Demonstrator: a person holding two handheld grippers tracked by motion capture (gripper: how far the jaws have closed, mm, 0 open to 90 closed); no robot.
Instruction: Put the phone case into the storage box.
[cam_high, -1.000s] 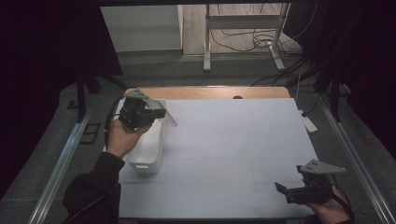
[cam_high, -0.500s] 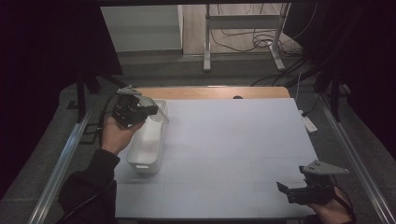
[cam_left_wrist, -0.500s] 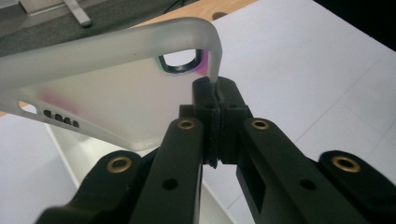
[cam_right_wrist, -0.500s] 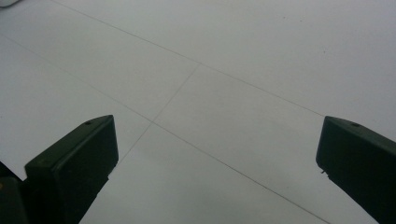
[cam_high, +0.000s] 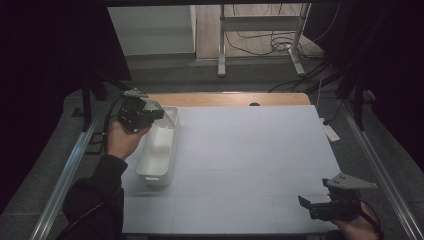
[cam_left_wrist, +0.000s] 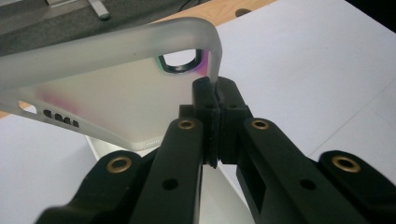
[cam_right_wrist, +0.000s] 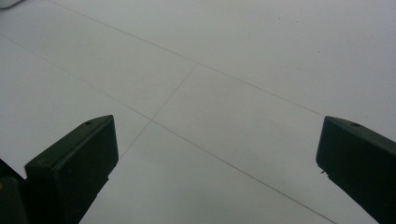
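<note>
A frosted clear phone case (cam_left_wrist: 98, 88) with a camera cutout hangs in the air, pinched at its edge by my left gripper (cam_left_wrist: 215, 89), whose jaws are shut on it. From above, that left gripper (cam_high: 150, 114) hovers over the far end of a white rectangular bin (cam_high: 159, 167) at the table's left, the case (cam_high: 156, 106) faint beside it. My right gripper (cam_high: 306, 204) rests low near the table's front right corner, and in its own view the right gripper (cam_right_wrist: 217, 149) stands open with bare table between its fingers.
The white table top (cam_high: 250, 155) stretches between the two hands, with a wooden strip (cam_high: 225, 98) along its far edge. Metal rails run down both sides. A small white tag (cam_high: 330, 131) lies off the right edge. Cables and a stand sit beyond the table.
My left hand has carried the phone case toward the far left end of the bin. The right gripper has stayed where it was.
</note>
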